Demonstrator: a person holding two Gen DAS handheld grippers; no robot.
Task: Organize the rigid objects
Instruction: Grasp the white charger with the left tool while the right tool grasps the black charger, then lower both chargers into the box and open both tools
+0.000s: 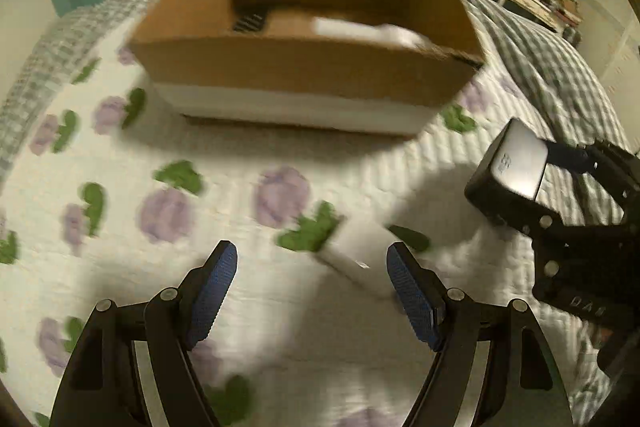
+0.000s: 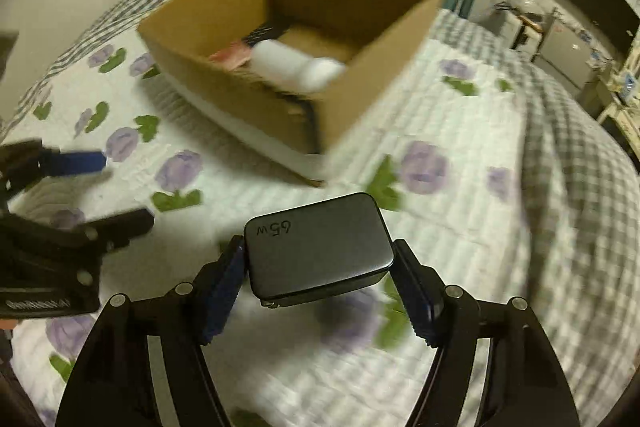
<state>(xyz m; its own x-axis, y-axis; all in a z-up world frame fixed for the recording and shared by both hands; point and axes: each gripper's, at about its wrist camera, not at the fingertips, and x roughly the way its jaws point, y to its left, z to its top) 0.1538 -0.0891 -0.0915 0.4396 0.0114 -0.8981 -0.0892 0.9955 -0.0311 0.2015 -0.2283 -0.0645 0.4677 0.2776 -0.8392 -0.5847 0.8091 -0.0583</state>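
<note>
Right gripper (image 2: 318, 267) is clamped on the dark grey charger (image 2: 316, 247) (marked "65W"), holding it in the air above the floral quilt (image 2: 460, 227), short of the cardboard box (image 2: 248, 99). Left gripper (image 1: 312, 287) has its jaws spread wide, low over the quilt, with a blurred white object (image 1: 360, 259) lying just inside its right finger. In the box: a white bottle (image 2: 296, 67), something pink, something dark.

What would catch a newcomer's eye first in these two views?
The dark charger block marked 65W, clamped in the right hand-held gripper above the flowered quilt. Behind it sits the open cardboard box holding a white cylinder. The left hand-held gripper gapes beside a white object.
</note>
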